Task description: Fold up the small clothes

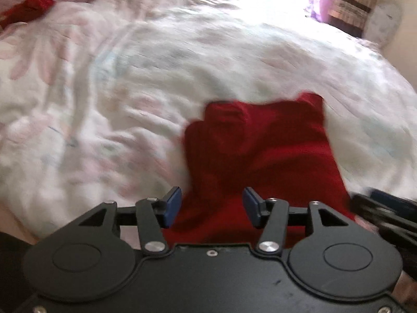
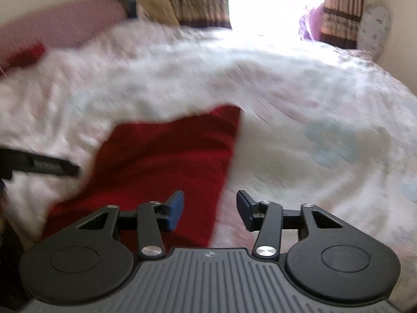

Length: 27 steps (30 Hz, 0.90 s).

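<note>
Both my feeds are pretty smeary right now, but the room reads okay. Most of what I see is a big bed (image 1: 182, 60) under a white quilt with a faded pink and pale blue flower print, rumpled all over. A pinkish pillow (image 2: 60, 23) sits at the far left corner. Behind the bed hang striped tan curtains (image 2: 198, 0) with a dark band low down, pulled apart around a window (image 2: 273, 2) that's totally blown out white, so light floods the far side of the quilt. The wall (image 2: 398, 26) on the right is plain cream. Something purple (image 1: 323, 5) is bunched by the right curtain, can't tell what.
</note>
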Available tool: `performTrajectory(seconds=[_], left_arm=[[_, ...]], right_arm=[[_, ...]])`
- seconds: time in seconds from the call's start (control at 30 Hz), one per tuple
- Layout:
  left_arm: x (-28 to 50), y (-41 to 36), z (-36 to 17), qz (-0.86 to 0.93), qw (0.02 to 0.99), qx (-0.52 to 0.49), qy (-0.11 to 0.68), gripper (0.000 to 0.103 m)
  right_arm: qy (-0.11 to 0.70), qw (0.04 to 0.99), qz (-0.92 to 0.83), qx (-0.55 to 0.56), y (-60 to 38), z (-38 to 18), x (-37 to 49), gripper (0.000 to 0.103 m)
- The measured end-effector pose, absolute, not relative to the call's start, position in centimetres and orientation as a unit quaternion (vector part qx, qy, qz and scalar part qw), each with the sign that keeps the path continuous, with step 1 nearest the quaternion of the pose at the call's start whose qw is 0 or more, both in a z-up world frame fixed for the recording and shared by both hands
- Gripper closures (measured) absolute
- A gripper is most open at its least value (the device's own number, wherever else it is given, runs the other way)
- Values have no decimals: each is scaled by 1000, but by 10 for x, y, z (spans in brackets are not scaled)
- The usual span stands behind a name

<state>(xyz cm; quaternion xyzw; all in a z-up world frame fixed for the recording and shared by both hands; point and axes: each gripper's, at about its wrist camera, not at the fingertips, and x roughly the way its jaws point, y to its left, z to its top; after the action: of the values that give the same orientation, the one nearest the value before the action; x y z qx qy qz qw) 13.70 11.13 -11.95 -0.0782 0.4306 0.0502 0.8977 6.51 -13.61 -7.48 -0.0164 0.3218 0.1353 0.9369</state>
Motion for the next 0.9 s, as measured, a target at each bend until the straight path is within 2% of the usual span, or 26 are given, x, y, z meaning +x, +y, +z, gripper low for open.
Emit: performTrajectory(seconds=[0.07, 0.1, 0.17, 0.3, 0.53, 0.67, 0.9], left_arm=[[145, 97, -144, 42, 881, -49, 468, 48], [149, 91, -159, 47, 875, -29, 480, 43], [152, 87, -177, 46, 871, -12, 490, 41], [150, 100, -168, 43, 868, -38, 493, 40], [126, 121, -166, 79, 858, -15, 507, 40], [120, 134, -155, 82, 854, -47, 512, 43], [150, 115, -113, 58, 892, -36, 447, 42]], right_arm=[[324, 930, 174, 16, -131, -77, 69, 58], [334, 923, 190, 29, -127, -82, 75, 60], [376, 905, 199, 30, -114, -102, 88, 64], [400, 899, 171, -38, -102, -133, 90, 76], [403, 903, 145, -50, -115, -120, 79, 76], [409, 901, 133, -52, -123, -117, 73, 73], [379, 911, 161, -11, -130, -97, 75, 72]])
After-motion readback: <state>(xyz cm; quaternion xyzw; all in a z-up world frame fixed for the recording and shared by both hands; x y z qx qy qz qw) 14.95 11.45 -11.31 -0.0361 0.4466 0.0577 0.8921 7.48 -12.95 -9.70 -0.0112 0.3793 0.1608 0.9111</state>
